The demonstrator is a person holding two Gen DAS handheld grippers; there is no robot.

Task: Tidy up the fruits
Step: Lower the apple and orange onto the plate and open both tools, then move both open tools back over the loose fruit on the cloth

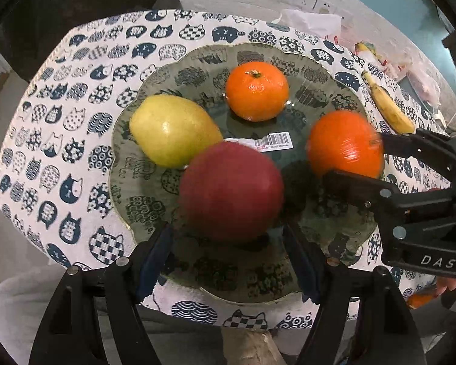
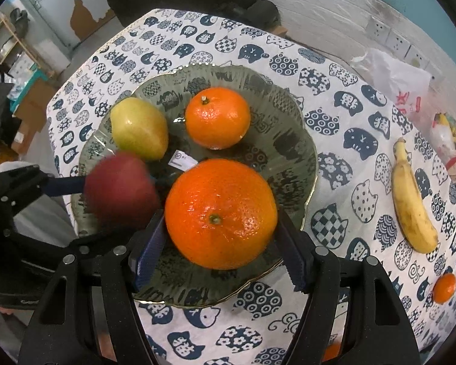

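Observation:
A dark red apple (image 1: 231,191) sits between the blue pads of my left gripper (image 1: 228,231), which is shut on it low over the tinted glass plate (image 1: 143,200). From the right, my right gripper (image 2: 219,222) is shut on a large orange (image 2: 220,213) over the same plate (image 2: 288,140). Each view catches the other hand's load: the orange (image 1: 346,143) to the right, the apple (image 2: 121,191) to the left. A yellow-green pear (image 1: 173,130) and a smaller orange (image 1: 257,91) lie on the plate's far half. I cannot tell whether the held fruits touch the glass.
The plate stands on a cat-print tablecloth (image 2: 334,115). A banana (image 2: 410,200) and a small mandarin (image 2: 445,287) lie on the cloth to the right. Plastic bags (image 2: 392,70) sit at the back right by the wall. A barcode label (image 1: 276,141) shows in the plate's middle.

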